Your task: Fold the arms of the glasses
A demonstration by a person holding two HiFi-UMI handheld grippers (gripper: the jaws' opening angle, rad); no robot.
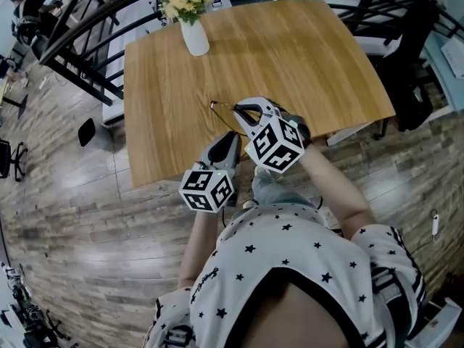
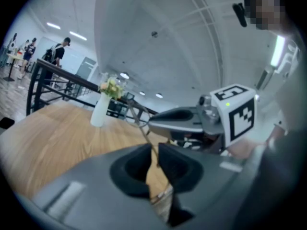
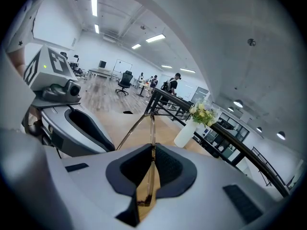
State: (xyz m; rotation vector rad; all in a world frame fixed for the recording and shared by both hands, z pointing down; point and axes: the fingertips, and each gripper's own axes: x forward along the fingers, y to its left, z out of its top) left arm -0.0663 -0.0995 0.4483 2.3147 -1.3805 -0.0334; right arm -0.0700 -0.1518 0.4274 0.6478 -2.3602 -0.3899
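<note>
Thin gold-rimmed glasses hang just above the wooden table near its front edge. My right gripper is shut on their front; in the right gripper view the rim runs edge-on between the pads, and one arm slants off to the left. My left gripper sits close below and left of it. In the left gripper view a thin glasses arm passes between its slightly parted pads, against the right pad, with a narrow gap still showing.
A white vase with flowers stands at the table's far left corner. Black railings run behind the table. Wood plank floor surrounds it. People stand far off in the hall.
</note>
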